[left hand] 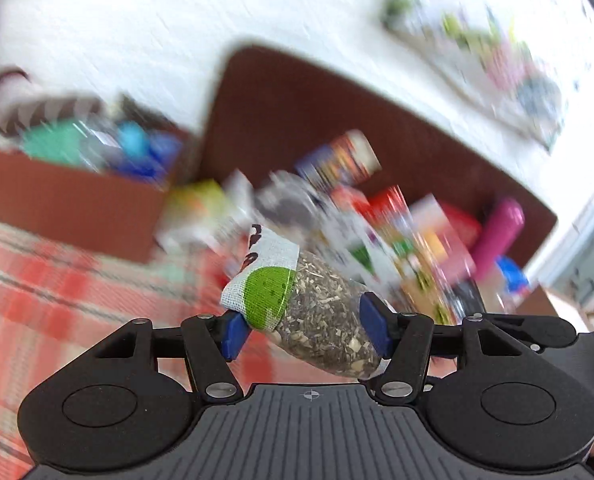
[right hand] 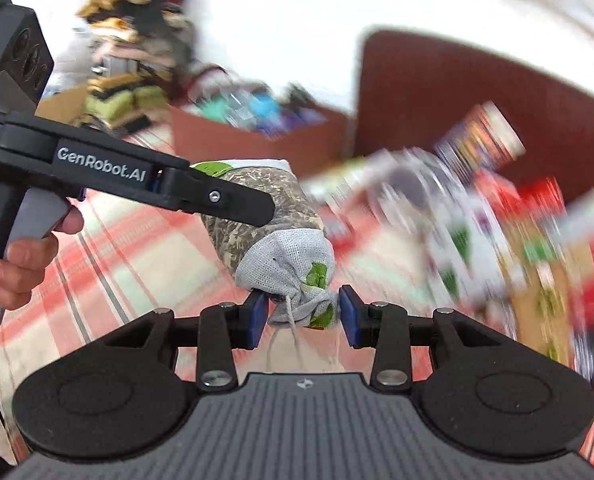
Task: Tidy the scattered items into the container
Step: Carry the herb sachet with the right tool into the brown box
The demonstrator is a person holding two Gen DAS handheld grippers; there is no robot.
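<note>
A pouch of dried herbs, clear in the middle with white and green cloth ends, hangs above the plaid tablecloth. My left gripper is shut on its middle, both blue pads pressing its sides. In the right wrist view the same pouch runs from the left gripper, seen side-on, down to my right gripper, which is shut on the tied cloth end. A brown cardboard box with several items inside stands at the left, also the box behind the pouch.
A blurred heap of colourful packets lies right of the box, with a pink bottle at its far end. A large brown rounded panel stands behind them. A hand grips the left gripper's handle. A pile of clothes lies beyond.
</note>
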